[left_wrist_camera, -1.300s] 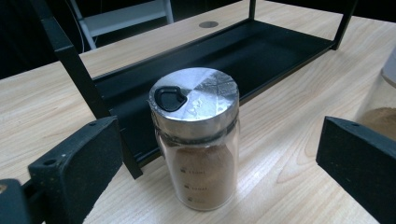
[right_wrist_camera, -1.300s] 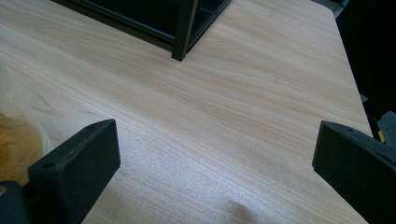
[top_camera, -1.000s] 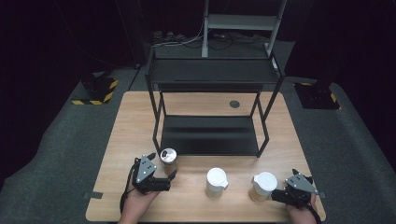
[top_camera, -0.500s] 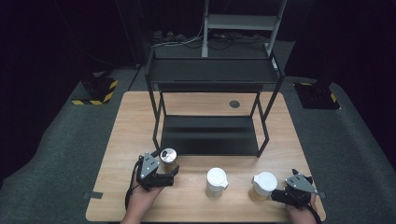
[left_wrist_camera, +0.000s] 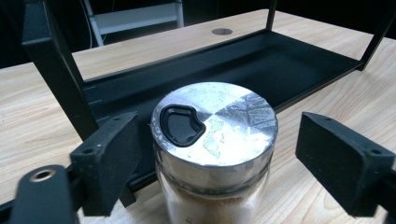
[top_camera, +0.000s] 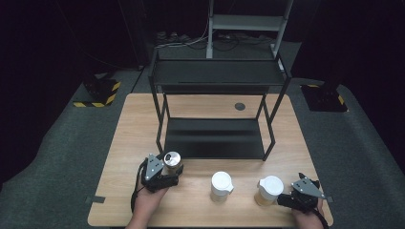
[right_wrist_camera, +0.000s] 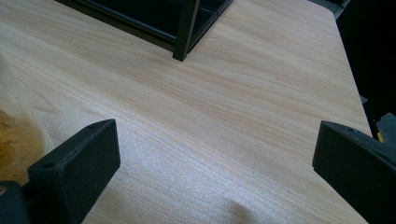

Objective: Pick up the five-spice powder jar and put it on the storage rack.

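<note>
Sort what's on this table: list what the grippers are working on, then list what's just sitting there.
In hand:
- metal-lidded spice jar, between the closing jaws of the left gripper, not yet pinched
- black shelf rack behind it

Sitting idle:
- white-lidded jar
- white-lidded jar of yellow powder, beside the right gripper

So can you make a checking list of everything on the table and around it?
Surface: wooden table, bare at the edges.
Job's things: silver-lidded spice jar by the black rack.
Clutter: white-lidded jar; white-lidded tub.
Grippers: left gripper jaws have just been closing around the spice jar, not yet pressing; right gripper open over bare table.
Cables: one trailing from the left gripper.
Surroundings: grey floor, striped bases.
</note>
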`<state>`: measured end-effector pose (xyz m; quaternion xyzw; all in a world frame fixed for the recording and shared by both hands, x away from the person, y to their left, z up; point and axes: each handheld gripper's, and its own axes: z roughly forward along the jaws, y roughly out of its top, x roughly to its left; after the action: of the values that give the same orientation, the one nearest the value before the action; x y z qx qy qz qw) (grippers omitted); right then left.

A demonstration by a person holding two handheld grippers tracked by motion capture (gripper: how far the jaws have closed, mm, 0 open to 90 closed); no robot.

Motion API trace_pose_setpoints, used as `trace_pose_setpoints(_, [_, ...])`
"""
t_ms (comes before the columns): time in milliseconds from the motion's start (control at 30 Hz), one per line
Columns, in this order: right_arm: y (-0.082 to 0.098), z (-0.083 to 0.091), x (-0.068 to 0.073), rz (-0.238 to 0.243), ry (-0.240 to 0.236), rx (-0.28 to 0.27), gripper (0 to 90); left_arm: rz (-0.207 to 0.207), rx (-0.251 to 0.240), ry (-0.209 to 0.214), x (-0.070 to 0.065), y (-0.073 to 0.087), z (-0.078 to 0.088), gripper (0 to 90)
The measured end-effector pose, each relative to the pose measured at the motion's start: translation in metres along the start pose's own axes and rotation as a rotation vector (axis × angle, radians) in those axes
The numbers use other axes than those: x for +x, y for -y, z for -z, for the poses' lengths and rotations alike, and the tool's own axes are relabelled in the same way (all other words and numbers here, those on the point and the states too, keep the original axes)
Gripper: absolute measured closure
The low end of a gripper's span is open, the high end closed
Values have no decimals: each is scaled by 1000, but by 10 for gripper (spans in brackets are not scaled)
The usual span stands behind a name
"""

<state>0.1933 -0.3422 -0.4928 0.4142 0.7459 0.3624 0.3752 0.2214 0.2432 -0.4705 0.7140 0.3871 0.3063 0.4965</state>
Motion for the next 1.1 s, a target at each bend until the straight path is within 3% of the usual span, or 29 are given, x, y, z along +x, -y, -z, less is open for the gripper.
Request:
trace_pose_setpoints(600, [0,0,0,0,0,-1,3,-12,-9,-3,1,1,-2,332])
trace_pose_setpoints(1100, [0,0,0,-1,-1,-1,3,-2,-10,5,4,1,-2,352])
